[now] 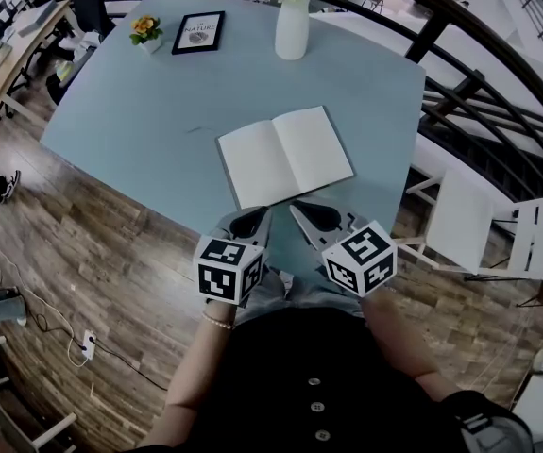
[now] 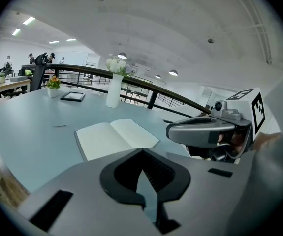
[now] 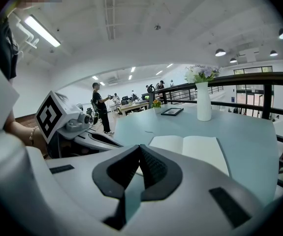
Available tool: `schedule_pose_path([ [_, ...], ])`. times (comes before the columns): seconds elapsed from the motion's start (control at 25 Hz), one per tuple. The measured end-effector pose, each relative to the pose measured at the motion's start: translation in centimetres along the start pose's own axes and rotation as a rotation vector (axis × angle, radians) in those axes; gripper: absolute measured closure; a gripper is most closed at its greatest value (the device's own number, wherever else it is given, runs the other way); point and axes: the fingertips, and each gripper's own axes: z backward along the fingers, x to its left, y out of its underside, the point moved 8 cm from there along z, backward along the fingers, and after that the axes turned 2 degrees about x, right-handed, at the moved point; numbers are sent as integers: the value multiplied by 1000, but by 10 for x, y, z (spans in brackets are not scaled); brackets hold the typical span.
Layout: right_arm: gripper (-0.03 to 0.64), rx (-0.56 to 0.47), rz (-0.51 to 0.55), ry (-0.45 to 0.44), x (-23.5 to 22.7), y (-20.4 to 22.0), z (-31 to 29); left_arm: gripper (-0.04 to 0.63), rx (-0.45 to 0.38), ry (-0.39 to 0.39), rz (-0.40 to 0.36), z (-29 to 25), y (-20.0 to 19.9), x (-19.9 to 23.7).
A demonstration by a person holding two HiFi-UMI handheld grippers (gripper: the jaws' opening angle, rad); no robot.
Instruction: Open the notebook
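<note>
A notebook (image 1: 285,156) lies open on the pale blue table (image 1: 139,121), its blank white pages facing up; it also shows as the open notebook (image 2: 115,136) in the left gripper view and as the notebook (image 3: 190,149) in the right gripper view. My left gripper (image 1: 257,217) hovers just short of its near edge, jaws shut and empty, tips meeting (image 2: 142,151). Beside it my right gripper (image 1: 301,210) is shut as well, nothing between its pads (image 3: 140,147). Neither touches the notebook.
At the far edge stand a white vase of flowers (image 1: 292,26), a framed picture (image 1: 198,32) and a small potted flower (image 1: 144,31). A white chair (image 1: 469,225) stands right of the table, a black railing (image 1: 460,74) behind it. People stand far off in the right gripper view.
</note>
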Motion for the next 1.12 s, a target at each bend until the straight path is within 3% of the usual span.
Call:
schedule_pose_path([
  [1.12, 612, 29, -15, 4, -2, 9, -7, 578, 13, 35, 16, -4, 4, 0],
])
